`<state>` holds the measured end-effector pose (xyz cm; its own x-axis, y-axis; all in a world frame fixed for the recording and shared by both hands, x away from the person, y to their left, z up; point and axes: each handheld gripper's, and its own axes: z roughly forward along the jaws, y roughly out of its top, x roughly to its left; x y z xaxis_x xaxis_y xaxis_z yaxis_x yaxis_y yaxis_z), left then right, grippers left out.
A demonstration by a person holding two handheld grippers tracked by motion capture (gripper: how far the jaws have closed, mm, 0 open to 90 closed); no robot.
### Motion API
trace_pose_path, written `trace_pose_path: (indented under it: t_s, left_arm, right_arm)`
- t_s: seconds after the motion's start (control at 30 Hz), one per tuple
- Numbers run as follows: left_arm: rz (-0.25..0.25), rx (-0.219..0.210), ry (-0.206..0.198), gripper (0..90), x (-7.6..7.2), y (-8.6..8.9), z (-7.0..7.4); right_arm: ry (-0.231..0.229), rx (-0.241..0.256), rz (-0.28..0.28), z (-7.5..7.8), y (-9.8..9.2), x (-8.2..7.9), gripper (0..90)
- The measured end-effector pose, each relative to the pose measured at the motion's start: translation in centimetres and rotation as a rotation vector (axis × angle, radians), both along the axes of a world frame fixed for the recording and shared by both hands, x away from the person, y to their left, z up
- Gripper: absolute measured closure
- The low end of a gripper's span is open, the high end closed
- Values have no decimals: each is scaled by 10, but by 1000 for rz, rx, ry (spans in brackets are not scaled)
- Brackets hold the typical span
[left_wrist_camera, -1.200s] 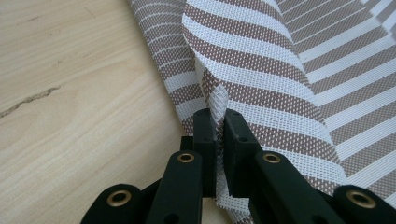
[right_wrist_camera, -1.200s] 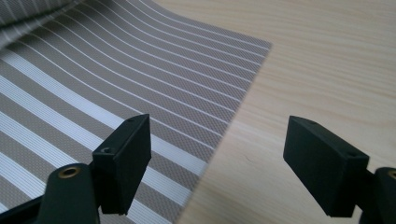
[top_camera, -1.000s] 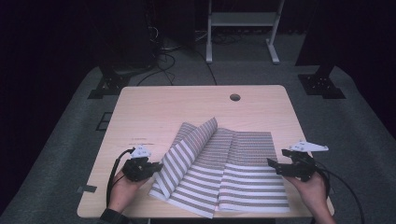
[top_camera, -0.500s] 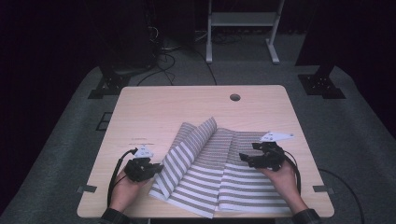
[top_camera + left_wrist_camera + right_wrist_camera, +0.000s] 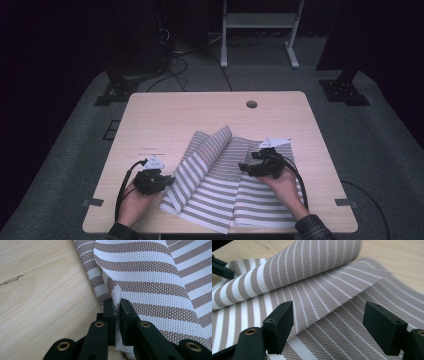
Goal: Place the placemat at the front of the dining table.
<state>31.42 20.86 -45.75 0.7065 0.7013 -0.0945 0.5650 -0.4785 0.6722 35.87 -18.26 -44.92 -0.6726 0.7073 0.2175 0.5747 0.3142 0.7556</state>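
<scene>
The striped cloth (image 5: 235,185) is lying on the near half of the counter (image 5: 200,120), partly folded, its left portion lifted and curling over toward the middle so that a raised flap (image 5: 212,150) is arching above the flat layer. The left gripper (image 5: 167,181) is sitting at the cloth's left edge with its jaws pinched tight on that edge; in the left gripper view the woven hem (image 5: 117,296) is standing up between the two closed jaws. The right gripper (image 5: 243,166) is hovering over the middle of the cloth with its jaws spread wide and nothing between them, as the right gripper view is showing, where the flap (image 5: 294,267) is rolling across just ahead of the jaws and the flat layer (image 5: 342,322) is lying below them.

What the next move is turning on, I would judge, is that flap: it is lying just ahead of the right gripper and to its left, with its long fold line running from the near left corner up toward the far middle of the counter. The right gripper is the nearer of the two to the flap's free far end; the left is already occupied at the near edge. Whether the right gripper is touching the flat layer or riding just above it is hard to tell from here.
</scene>
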Motion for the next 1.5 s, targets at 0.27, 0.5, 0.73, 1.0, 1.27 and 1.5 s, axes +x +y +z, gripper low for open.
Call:
trace_pose_path:
  t_s: [0.27, 0.5, 0.73, 1.0, 1.27, 1.5]
  left_arm:
    - [-2, 0, 4, 845, 0, 1, 0]
    - [0, 0, 4, 841, 0, 0, -1]
    - [0, 6, 5, 841, 0, 0, -1]
    - [-3, 10, 8, 841, 0, 0, 0]
    - [-6, -28, -19, 844, -3, 2, 8]
    - [6, -89, -104, 847, -13, 5, 27]
  right_arm:
    - [32, -31, 28, -11, 19, 3, 236]
    - [-30, -59, 47, -8, 24, -3, 482]
    - [-65, -65, 72, -4, 26, -5, 763]
    - [-110, -113, 118, 0, 36, -9, 899]
    - [-116, -93, 123, 8, 31, -11, 899]
    - [-150, -68, 114, 26, 21, -15, 899]
